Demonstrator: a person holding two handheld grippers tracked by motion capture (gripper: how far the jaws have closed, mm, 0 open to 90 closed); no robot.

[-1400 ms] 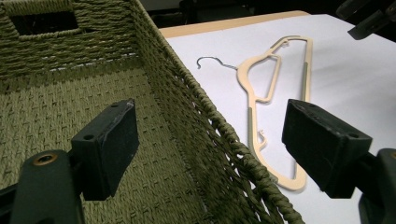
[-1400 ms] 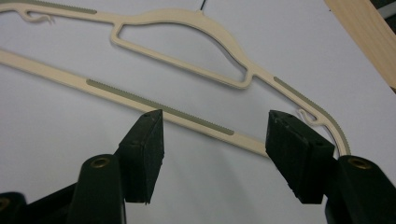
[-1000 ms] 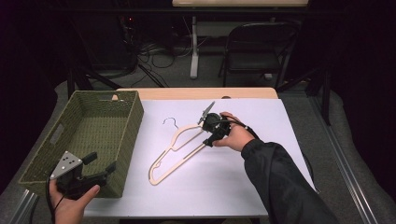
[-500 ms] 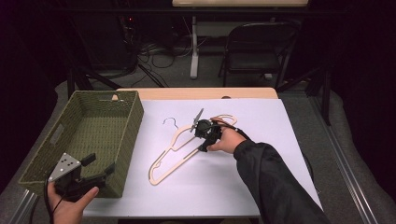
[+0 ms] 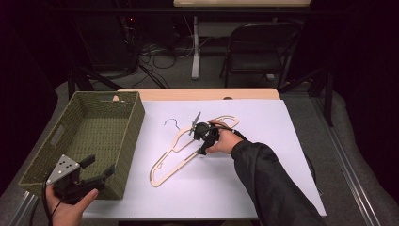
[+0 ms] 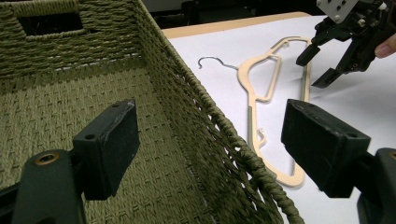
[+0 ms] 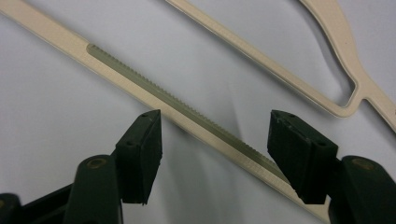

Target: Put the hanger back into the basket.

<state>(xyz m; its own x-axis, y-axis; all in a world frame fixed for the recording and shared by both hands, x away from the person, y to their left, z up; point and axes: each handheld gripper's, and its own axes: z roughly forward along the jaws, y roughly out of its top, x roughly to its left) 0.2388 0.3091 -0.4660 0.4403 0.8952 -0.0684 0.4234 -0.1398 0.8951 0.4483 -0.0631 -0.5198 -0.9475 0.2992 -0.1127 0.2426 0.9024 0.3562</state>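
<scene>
step: right gripper [image 5: 200, 136] jaws just opening, straddling cream wooden hanger [image 5: 175, 155] bar mid-table, unheld | next: close, lift | left gripper [image 5: 96, 170] open, empty

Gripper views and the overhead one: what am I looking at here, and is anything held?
A person holds a two-jaw tool in each hand. The high view looks down on the table; the other two cameras ride on the tools. A green basket stands at the left, a cream hanger lies on white paper. The right gripper has just been opening its jaws, which straddle the hanger's ridged bar without pressing it. The left gripper is open over the basket's near corner. Nothing is held.
</scene>
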